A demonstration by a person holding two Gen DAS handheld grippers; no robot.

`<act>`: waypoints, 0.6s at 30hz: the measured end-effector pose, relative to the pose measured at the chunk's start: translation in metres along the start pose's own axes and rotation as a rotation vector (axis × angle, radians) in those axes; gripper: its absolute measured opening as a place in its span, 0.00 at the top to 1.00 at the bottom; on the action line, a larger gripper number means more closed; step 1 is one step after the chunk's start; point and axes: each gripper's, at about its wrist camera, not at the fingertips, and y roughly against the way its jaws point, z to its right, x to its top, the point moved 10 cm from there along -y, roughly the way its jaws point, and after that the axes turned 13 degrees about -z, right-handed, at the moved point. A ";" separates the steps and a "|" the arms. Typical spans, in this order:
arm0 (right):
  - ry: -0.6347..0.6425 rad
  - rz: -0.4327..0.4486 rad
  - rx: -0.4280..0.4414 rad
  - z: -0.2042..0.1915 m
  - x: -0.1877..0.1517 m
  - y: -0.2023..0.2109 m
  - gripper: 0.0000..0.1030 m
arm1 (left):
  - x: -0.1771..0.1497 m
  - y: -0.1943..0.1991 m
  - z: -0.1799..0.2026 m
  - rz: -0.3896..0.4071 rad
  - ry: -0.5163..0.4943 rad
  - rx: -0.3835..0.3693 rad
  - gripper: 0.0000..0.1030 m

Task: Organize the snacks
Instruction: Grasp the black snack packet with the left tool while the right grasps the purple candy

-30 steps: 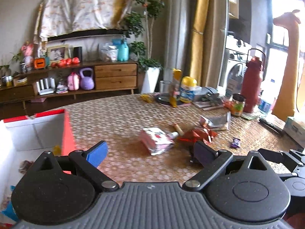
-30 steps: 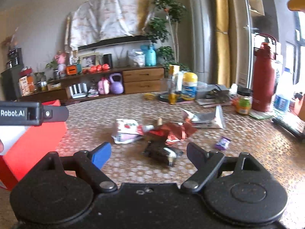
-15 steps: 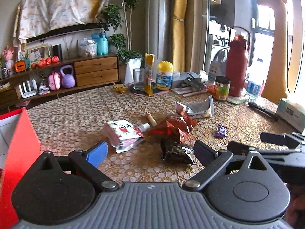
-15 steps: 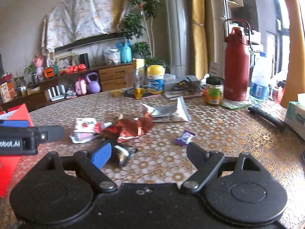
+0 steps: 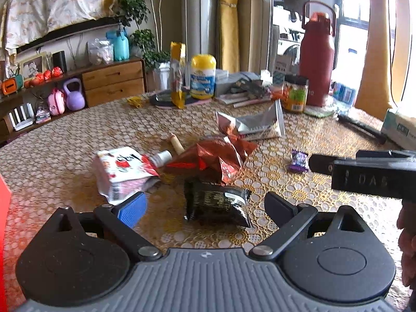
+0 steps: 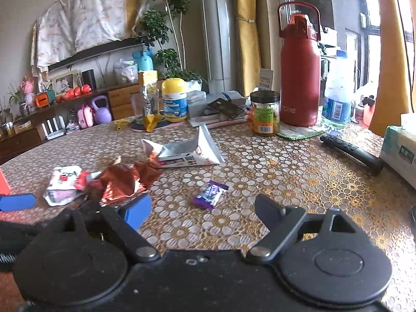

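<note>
My left gripper [image 5: 205,205] is open, its fingers either side of a black snack packet [image 5: 217,202] on the table. Behind it lie a crumpled red foil bag [image 5: 210,157], a white and red pouch [image 5: 122,169], a silver and white packet [image 5: 257,124] and a small purple candy [image 5: 299,161]. My right gripper [image 6: 201,212] is open and empty, just short of the purple candy [image 6: 210,195]. The red foil bag [image 6: 124,182], the pouch [image 6: 63,184] and the silver packet [image 6: 184,150] lie to its left and beyond.
A red box edge [image 5: 4,195] stands at the far left. At the table's back are a red flask [image 6: 299,70], a jar [image 6: 265,113], a water bottle [image 6: 336,93], a yellow-lidded tub [image 6: 174,100]. A black remote [image 6: 351,153] and tissue box [image 6: 400,148] lie right.
Both grippers have swung right, away from the red box. The left has closed in on the black packet; the right now faces the purple candy.
</note>
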 end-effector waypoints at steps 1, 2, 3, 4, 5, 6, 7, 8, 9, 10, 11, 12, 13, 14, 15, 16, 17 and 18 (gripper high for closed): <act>-0.004 -0.006 -0.002 0.002 0.001 -0.005 0.16 | 0.000 -0.006 0.001 -0.006 -0.001 0.003 0.05; -0.008 -0.010 -0.003 0.004 0.003 -0.009 0.16 | 0.000 -0.011 0.001 -0.010 0.000 0.005 0.05; -0.012 -0.014 -0.002 0.005 0.004 -0.012 0.16 | 0.000 -0.016 0.001 -0.015 -0.003 0.009 0.05; -0.014 -0.018 -0.002 0.006 0.005 -0.017 0.16 | -0.001 -0.021 0.001 -0.024 -0.005 0.015 0.05; -0.015 -0.021 -0.003 0.007 0.006 -0.020 0.16 | -0.001 -0.026 0.002 -0.033 -0.006 0.021 0.05; -0.017 -0.024 -0.002 0.008 0.007 -0.023 0.16 | -0.001 -0.030 0.002 -0.038 -0.006 0.021 0.05; -0.018 -0.029 -0.003 0.008 0.007 -0.028 0.16 | -0.001 -0.034 0.001 -0.042 -0.004 0.019 0.05; -0.018 -0.033 -0.003 0.008 0.008 -0.030 0.16 | -0.001 -0.036 0.001 -0.045 -0.002 0.015 0.05; -0.018 -0.036 -0.001 0.008 0.008 -0.033 0.16 | -0.001 -0.038 0.002 -0.045 -0.001 0.009 0.05; -0.018 -0.041 0.000 0.007 0.008 -0.036 0.16 | 0.000 -0.038 0.002 -0.038 0.000 0.002 0.05; -0.020 -0.045 0.000 0.007 0.008 -0.039 0.16 | 0.000 -0.039 0.003 -0.032 -0.003 -0.004 0.05; -0.019 -0.050 0.001 0.007 0.008 -0.042 0.16 | 0.000 -0.039 0.004 -0.031 -0.006 -0.007 0.05; -0.018 -0.056 0.002 0.006 0.008 -0.046 0.16 | 0.000 -0.039 0.004 -0.029 -0.008 -0.009 0.05; -0.018 -0.061 0.003 0.006 0.008 -0.049 0.16 | 0.000 -0.040 0.005 -0.028 -0.010 -0.009 0.08; -0.019 -0.064 0.002 0.005 0.008 -0.052 0.16 | 0.000 -0.040 0.005 -0.028 -0.012 -0.007 0.11; -0.019 -0.068 0.001 0.005 0.008 -0.054 0.16 | 0.000 -0.041 0.005 -0.033 -0.012 -0.009 0.21; -0.020 -0.074 -0.001 0.004 0.008 -0.058 0.16 | 0.000 -0.042 0.005 -0.037 -0.012 -0.013 0.32; -0.023 -0.078 -0.002 0.004 0.008 -0.061 0.16 | 0.000 -0.042 0.006 -0.040 -0.011 -0.026 0.36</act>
